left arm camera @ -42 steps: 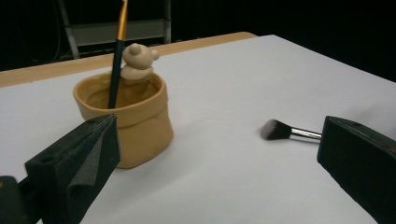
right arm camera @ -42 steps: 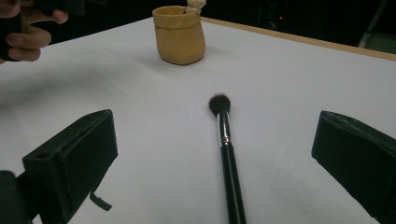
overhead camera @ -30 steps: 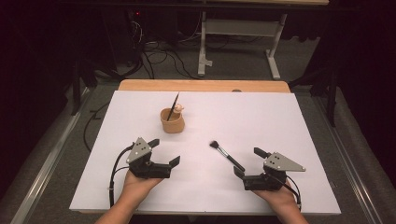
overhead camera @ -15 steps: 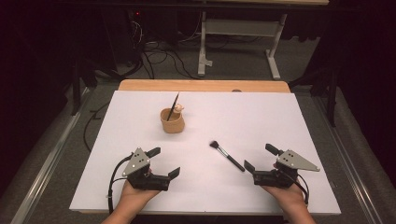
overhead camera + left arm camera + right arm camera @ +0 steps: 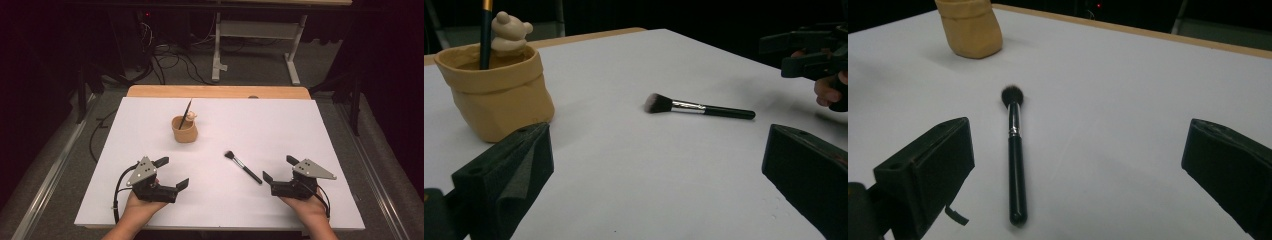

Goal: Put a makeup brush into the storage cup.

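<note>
Both hands have drawn back toward the person, leaving the left gripper (image 5: 172, 173) and right gripper (image 5: 278, 168) wide open and empty, the brush (image 5: 243, 167) lying loose just ahead of the right, short of the cup (image 5: 184, 131)

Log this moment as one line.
left gripper: open, empty | right gripper: open, beside makeup brush | brush: flat on table | cup: upright

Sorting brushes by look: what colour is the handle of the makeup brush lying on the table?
Black, with a silver band below the bristles; the makeup brush shows best in the right gripper view.
</note>
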A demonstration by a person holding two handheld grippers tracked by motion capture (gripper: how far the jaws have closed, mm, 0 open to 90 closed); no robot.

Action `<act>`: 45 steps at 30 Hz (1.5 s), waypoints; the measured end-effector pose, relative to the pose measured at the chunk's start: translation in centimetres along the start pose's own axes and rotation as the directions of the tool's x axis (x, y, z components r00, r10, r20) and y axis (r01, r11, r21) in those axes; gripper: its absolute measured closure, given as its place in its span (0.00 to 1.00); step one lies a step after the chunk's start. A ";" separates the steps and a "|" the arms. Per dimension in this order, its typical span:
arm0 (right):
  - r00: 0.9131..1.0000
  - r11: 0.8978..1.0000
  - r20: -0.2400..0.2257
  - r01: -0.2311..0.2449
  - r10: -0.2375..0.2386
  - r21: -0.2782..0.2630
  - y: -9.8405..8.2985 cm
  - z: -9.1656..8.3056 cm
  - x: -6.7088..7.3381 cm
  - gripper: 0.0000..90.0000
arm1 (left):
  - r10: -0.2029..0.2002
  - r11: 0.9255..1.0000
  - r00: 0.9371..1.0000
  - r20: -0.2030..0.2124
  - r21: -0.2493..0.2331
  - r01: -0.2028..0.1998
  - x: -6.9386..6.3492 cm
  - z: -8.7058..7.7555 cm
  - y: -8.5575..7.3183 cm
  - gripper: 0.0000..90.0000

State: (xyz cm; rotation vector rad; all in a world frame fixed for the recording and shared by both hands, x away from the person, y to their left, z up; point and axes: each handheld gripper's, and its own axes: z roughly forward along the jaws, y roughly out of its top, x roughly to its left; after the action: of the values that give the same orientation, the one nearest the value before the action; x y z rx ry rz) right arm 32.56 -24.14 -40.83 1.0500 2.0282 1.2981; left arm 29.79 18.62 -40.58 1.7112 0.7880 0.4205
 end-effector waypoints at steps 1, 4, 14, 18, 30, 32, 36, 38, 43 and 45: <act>1.000 1.000 0.003 0.000 0.000 0.013 -0.2 0.1 -0.1 0.02 | 0.010 1.000 1.000 0.009 0.003 -0.010 -0.1 0.1 0.0 0.01; 1.000 1.000 0.015 -0.002 0.002 0.030 -0.5 0.2 -0.3 0.02 | 0.018 1.000 0.999 0.029 0.006 -0.018 -0.3 0.1 0.0 0.01; 0.998 0.996 0.063 -0.014 0.008 0.093 -0.8 0.5 -0.4 0.02 | 0.031 0.999 0.999 0.031 -0.017 -0.030 -0.3 -0.1 0.6 0.01; 0.998 0.988 0.063 -0.038 0.029 0.150 -0.9 1.0 -0.5 0.02 | 0.016 1.000 1.000 0.020 -0.022 -0.016 0.0 -0.1 0.6 0.01; 0.999 0.968 0.033 0.020 -0.029 0.249 -0.3 0.8 -0.3 0.02 | 0.044 0.999 0.999 0.006 -0.031 -0.044 -0.5 -0.1 0.8 0.01; 0.999 0.962 0.025 0.034 -0.042 0.272 -0.4 1.0 -0.2 0.02 | 0.040 0.999 0.999 0.002 -0.027 -0.040 -0.4 0.0 0.7 0.01; 0.998 0.953 0.011 0.058 -0.064 0.299 -0.4 1.1 -0.2 0.02 | 0.036 0.999 0.999 -0.002 -0.018 -0.036 -0.3 0.1 0.5 0.01; 0.998 0.942 0.001 0.065 -0.069 0.329 -0.5 1.3 -0.2 0.02 | 0.033 0.999 0.999 -0.005 -0.018 -0.033 -0.2 0.1 0.5 0.01; 0.997 0.927 -0.006 0.075 -0.078 0.368 -0.4 1.5 -0.1 0.02 | 0.026 0.999 1.000 -0.007 -0.024 -0.026 -0.2 0.0 0.4 0.01; 0.997 0.923 -0.016 0.078 -0.078 0.377 -0.4 1.6 -0.1 0.02 | 0.025 0.999 1.000 -0.007 -0.023 -0.025 -0.2 0.0 0.4 0.01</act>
State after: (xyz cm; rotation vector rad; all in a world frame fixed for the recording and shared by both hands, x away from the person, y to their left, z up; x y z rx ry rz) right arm 33.71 -23.51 -41.82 1.1161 2.3545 0.8827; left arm 29.82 18.43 -40.17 1.7001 0.7646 0.4510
